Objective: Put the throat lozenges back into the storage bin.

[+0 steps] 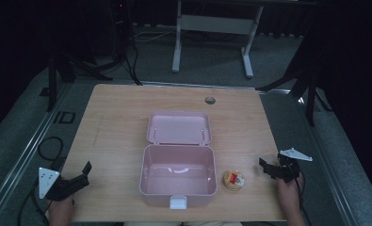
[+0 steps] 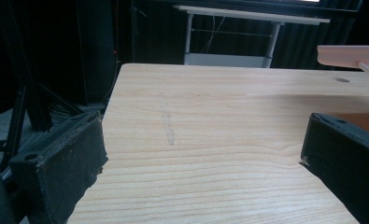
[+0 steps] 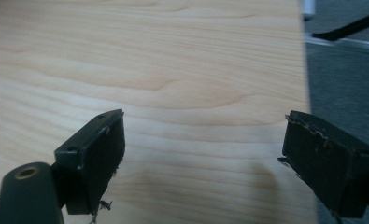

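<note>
Centrally, a pink box (image 1: pixel 178 176) sits on the wooden table (image 1: pixel 113 141), lid (image 1: pixel 179 127) swung open and lying back toward the far edge. White latch (image 1: pixel 178 202) on its near wall. Interior looks empty. Just beside the box's right wall stands 1 small round container (image 1: pixel 233 180), yellowish with a red label on top, apart from the box.

Left gripper (image 1: pixel 82 173) rests at the table's near-left corner, jaws spread wide with bare tabletop between them in the left gripper view. Right gripper (image 1: pixel 267 168) sits near the right edge, right of the round container and not touching it; its jaws likewise stand wide apart, holding nothing.
</note>
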Motion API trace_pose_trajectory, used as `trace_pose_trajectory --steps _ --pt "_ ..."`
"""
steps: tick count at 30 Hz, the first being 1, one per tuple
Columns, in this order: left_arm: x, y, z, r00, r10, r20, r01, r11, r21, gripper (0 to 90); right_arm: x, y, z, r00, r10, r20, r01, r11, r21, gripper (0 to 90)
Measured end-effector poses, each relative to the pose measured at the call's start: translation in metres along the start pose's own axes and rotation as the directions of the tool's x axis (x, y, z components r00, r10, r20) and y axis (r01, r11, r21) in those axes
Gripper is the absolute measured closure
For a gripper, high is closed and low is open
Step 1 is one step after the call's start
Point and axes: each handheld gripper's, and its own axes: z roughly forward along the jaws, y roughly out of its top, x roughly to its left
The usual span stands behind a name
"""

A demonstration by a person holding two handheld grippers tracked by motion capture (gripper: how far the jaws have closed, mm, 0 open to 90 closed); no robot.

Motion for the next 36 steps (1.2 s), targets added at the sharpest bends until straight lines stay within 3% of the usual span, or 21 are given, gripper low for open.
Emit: trace_pose_trajectory --steps 3,5,6,7,10,11,13,15,18,20,24,26,27,28,31,33,35,36 --pt "0.000 0.000 0.000 1.0000 0.001 0.000 -0.001 1.0000 0.001 0.4 -0.001 0.002 0.003 0.9971 -0.029 -0.071 0.032 0.999 0.041 12.7" --pt "0.000 0.000 0.000 1.0000 0.003 0.000 -0.003 1.0000 0.003 0.4 -0.001 0.004 0.003 0.9906 -0.044 -0.129 0.052 0.997 0.061 12.5" --pt "0.000 0.000 0.000 1.0000 0.003 0.000 -0.003 1.0000 0.003 0.4 -0.001 0.004 0.003 0.9906 -0.044 -0.129 0.052 0.997 0.061 12.5" --pt "-0.001 0.000 0.000 1.0000 0.004 0.001 -0.004 1.0000 0.003 0.4 -0.001 0.005 0.004 0.9828 -0.065 -0.173 0.082 0.992 0.092 12.5" --pt "-0.001 0.000 0.001 1.0000 0.003 0.003 -0.003 1.0000 0.004 0.4 -0.001 0.005 0.004 0.9764 -0.080 -0.200 0.104 0.988 0.113 12.3" --pt "0.000 0.000 0.001 1.0000 0.002 0.003 -0.002 1.0000 0.005 0.4 -0.001 0.006 0.003 0.9649 -0.096 -0.244 0.134 0.981 0.142 12.1" --pt "0.000 0.000 0.001 1.0000 0.002 0.005 -0.002 1.0000 0.006 0.4 0.000 0.006 0.001 0.9526 -0.147 -0.267 0.196 0.966 0.170 12.0" --pt "-0.001 0.000 0.001 1.0000 0.003 0.005 -0.003 1.0000 0.006 0.4 0.001 0.008 -0.002 0.9449 -0.188 -0.268 0.244 0.950 0.196 12.1" --pt "0.000 0.000 0.001 1.0000 0.002 0.005 -0.002 1.0000 0.005 0.4 0.002 0.013 -0.009 0.9268 -0.252 -0.279 0.321 0.917 0.238 12.1" --pt "-0.001 0.000 0.001 1.0000 0.002 0.005 -0.002 1.0000 0.006 0.4 0.003 0.016 -0.011 0.9096 -0.288 -0.300 0.373 0.884 0.281 12.1" --pt "-0.001 0.000 0.001 1.0000 0.003 0.004 -0.003 1.0000 0.006 0.4 0.007 0.023 -0.016 0.8733 -0.356 -0.333 0.466 0.810 0.356 12.1" --pt "-0.001 0.000 0.001 1.0000 0.006 0.003 -0.006 1.0000 0.006 0.4 0.011 0.027 -0.018 0.8533 -0.388 -0.349 0.508 0.768 0.390 12.1" --pt "-0.001 0.000 0.001 1.0000 0.006 0.003 -0.006 1.0000 0.006 0.4 0.013 0.029 -0.018 0.8373 -0.404 -0.368 0.537 0.733 0.417 12.2" --pt "-0.001 0.000 0.001 1.0000 0.006 0.002 -0.006 1.0000 0.006 0.4 0.015 0.029 -0.018 0.8276 -0.416 -0.377 0.554 0.713 0.430 12.2" --pt "-0.001 0.000 0.001 1.0000 0.004 0.004 -0.004 1.0000 0.008 0.4 0.022 0.032 -0.018 0.7957 -0.440 -0.416 0.604 0.633 0.485 12.3" --pt "-0.001 0.000 0.001 1.0000 0.005 0.003 -0.005 0.9999 0.009 0.4 0.028 0.033 -0.019 0.7677 -0.459 -0.447 0.641 0.563 0.522 12.3" --pt "-0.001 0.000 0.001 1.0000 0.006 0.004 -0.006 0.9999 0.009 0.4 0.035 0.032 -0.020 0.7259 -0.498 -0.474 0.687 0.483 0.543 12.3" --pt "-0.001 0.000 0.001 1.0000 0.005 0.005 -0.005 0.9999 0.009 0.4 0.038 0.031 -0.021 0.7114 -0.505 -0.489 0.700 0.447 0.557 12.3"
